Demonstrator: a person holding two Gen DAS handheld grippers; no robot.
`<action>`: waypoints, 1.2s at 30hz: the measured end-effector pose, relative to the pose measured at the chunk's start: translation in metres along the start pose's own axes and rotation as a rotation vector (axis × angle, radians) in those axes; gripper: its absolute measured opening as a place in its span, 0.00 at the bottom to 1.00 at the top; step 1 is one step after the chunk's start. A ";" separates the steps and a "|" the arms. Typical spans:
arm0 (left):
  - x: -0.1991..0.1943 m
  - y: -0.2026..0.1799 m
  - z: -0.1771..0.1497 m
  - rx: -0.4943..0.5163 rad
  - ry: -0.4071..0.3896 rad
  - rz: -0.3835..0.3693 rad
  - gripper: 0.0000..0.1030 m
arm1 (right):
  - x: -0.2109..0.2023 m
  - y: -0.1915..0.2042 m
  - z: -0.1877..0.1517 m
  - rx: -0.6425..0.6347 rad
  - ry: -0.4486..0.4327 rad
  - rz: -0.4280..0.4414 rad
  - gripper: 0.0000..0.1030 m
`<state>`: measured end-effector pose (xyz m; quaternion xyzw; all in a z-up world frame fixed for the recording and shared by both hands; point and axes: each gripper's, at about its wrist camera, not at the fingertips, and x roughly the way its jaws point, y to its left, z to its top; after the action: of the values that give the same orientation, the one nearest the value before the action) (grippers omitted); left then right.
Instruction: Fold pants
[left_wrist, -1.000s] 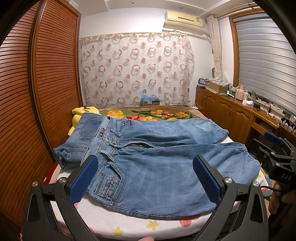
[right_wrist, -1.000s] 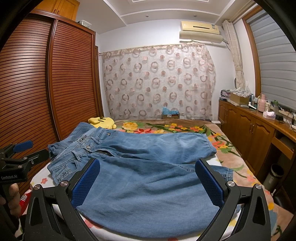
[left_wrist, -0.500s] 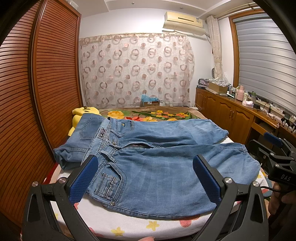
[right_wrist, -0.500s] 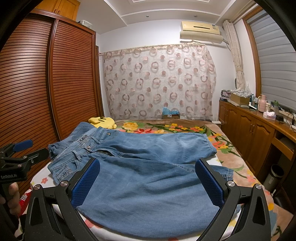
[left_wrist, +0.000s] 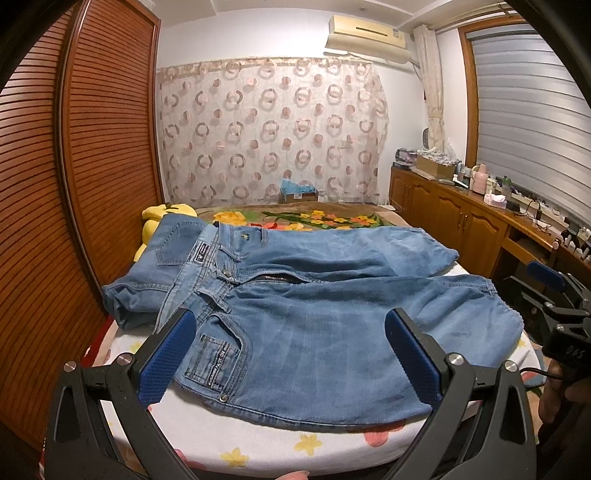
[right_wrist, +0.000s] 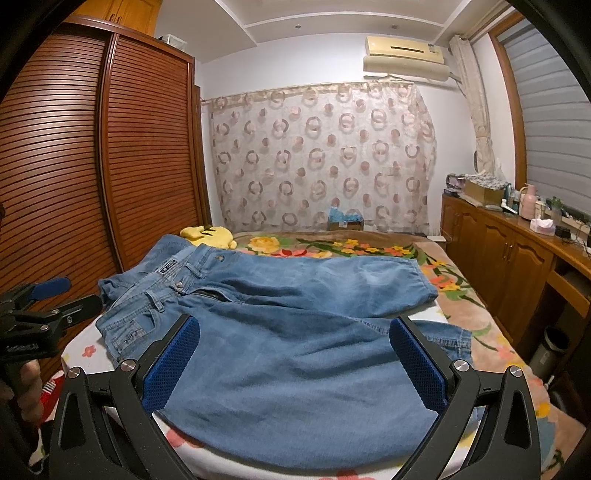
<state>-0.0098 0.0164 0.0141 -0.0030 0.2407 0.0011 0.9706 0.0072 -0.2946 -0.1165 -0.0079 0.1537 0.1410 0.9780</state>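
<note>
Light blue denim pants (left_wrist: 317, 317) lie spread across the bed, waistband to the left, both legs running right, fly unzipped. The pants also show in the right wrist view (right_wrist: 288, 325). My left gripper (left_wrist: 290, 354) is open and empty, held just above the near leg by the front pocket. My right gripper (right_wrist: 295, 363) is open and empty, over the near leg further toward the hem. Each gripper shows at the edge of the other's view: the right one (left_wrist: 554, 306), the left one (right_wrist: 40, 310).
The bed (left_wrist: 229, 439) has a white star-print sheet and a floral blanket (right_wrist: 351, 247) behind the pants. A yellow plush toy (left_wrist: 162, 218) lies by the waistband. A slatted wooden wardrobe (left_wrist: 74, 184) stands left, a wooden cabinet (right_wrist: 517, 254) right, a bin (right_wrist: 554, 343) beside the bed.
</note>
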 end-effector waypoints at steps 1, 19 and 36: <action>0.002 -0.002 -0.002 0.000 -0.001 0.000 0.99 | 0.001 -0.001 0.000 -0.002 0.004 0.002 1.00; 0.054 0.029 -0.041 -0.021 0.121 0.015 0.99 | 0.034 -0.034 -0.001 -0.011 0.109 -0.028 0.97; 0.078 0.105 -0.060 -0.081 0.189 0.121 0.99 | 0.041 -0.035 0.017 -0.029 0.250 -0.162 0.83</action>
<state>0.0312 0.1216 -0.0760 -0.0278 0.3308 0.0692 0.9407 0.0588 -0.3160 -0.1137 -0.0520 0.2709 0.0618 0.9592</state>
